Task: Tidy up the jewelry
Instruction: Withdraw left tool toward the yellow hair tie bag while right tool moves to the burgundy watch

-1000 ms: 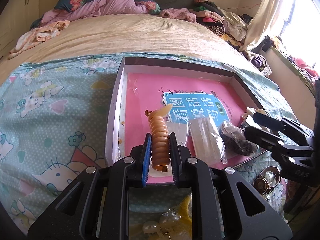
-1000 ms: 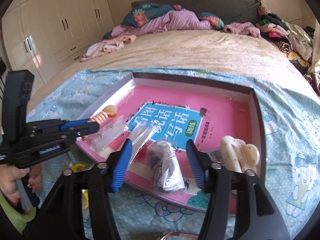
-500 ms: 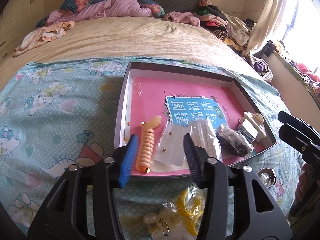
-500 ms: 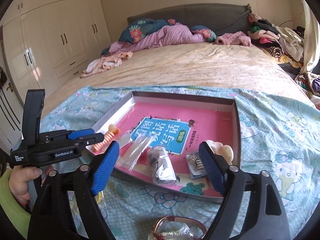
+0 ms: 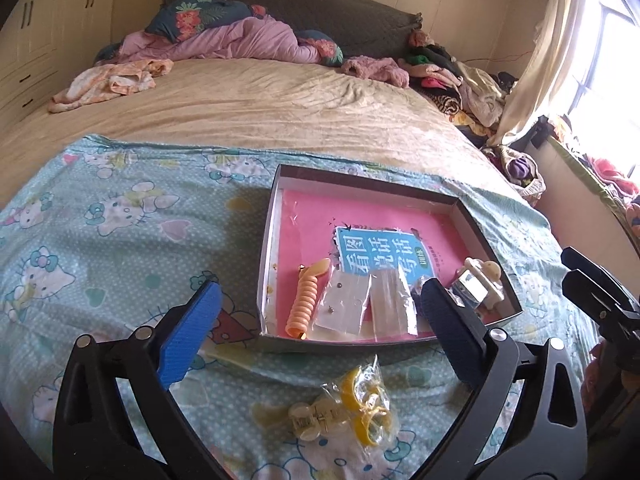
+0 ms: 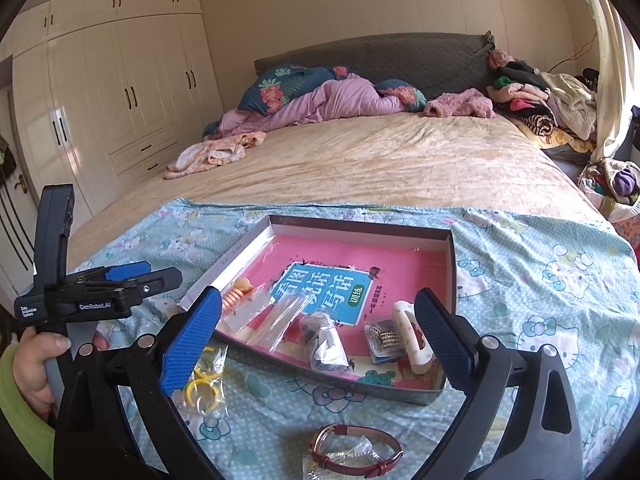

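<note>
A shallow box [image 5: 267, 236] [image 6: 452, 276] with a pink book as its floor lies on the Hello Kitty sheet. In it are an orange spiral hair tie [image 5: 306, 300] [image 6: 236, 294], clear packets [image 5: 344, 306], a dark packet [image 6: 326, 342], a cream hair clip [image 6: 412, 340] and a rhinestone piece [image 6: 384, 338]. My left gripper [image 5: 320, 336] is open and empty, held back above the box's near edge. My right gripper [image 6: 318, 338] is open and empty too. A bag of yellow rings and clear clips [image 5: 348, 406] lies in front of the box. A red-strapped watch [image 6: 352, 446] lies near me.
The bed stretches behind, with a beige blanket [image 5: 260, 112], a purple quilt and pillows at the headboard, and clothes piled at the right. Wardrobes [image 6: 100, 100] stand at the left. A window with curtain [image 5: 560, 60] is at the right.
My left gripper let go of the orange spiral hair tie in the box's left part, opened wide and pulled back. My right gripper also drew back and opened wider.
</note>
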The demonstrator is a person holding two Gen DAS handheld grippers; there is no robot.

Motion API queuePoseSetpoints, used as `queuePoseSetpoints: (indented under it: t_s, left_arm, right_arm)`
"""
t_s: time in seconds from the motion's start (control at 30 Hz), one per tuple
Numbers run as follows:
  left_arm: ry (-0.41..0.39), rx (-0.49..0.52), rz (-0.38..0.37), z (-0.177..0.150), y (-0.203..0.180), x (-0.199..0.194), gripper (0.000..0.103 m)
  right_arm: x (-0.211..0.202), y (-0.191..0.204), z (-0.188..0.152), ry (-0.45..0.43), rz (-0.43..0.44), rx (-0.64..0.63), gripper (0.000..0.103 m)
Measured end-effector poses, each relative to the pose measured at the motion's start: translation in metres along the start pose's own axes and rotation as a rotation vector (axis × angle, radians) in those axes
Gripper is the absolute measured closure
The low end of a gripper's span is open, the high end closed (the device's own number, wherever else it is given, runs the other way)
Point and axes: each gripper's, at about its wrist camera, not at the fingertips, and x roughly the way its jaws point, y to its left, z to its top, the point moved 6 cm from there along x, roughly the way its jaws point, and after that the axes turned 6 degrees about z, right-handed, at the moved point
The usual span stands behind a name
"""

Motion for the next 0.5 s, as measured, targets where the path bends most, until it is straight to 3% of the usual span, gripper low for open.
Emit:
queuePoseSetpoints:
  t_s: [0.5]
  left_arm:
    - [-0.060, -0.002, -0.004, -0.002, -0.003, -0.044, 0.010]
  right_arm:
    - [-0.039, 0.014, 0.006, -0.050, -0.002, -0.033, 0.007]
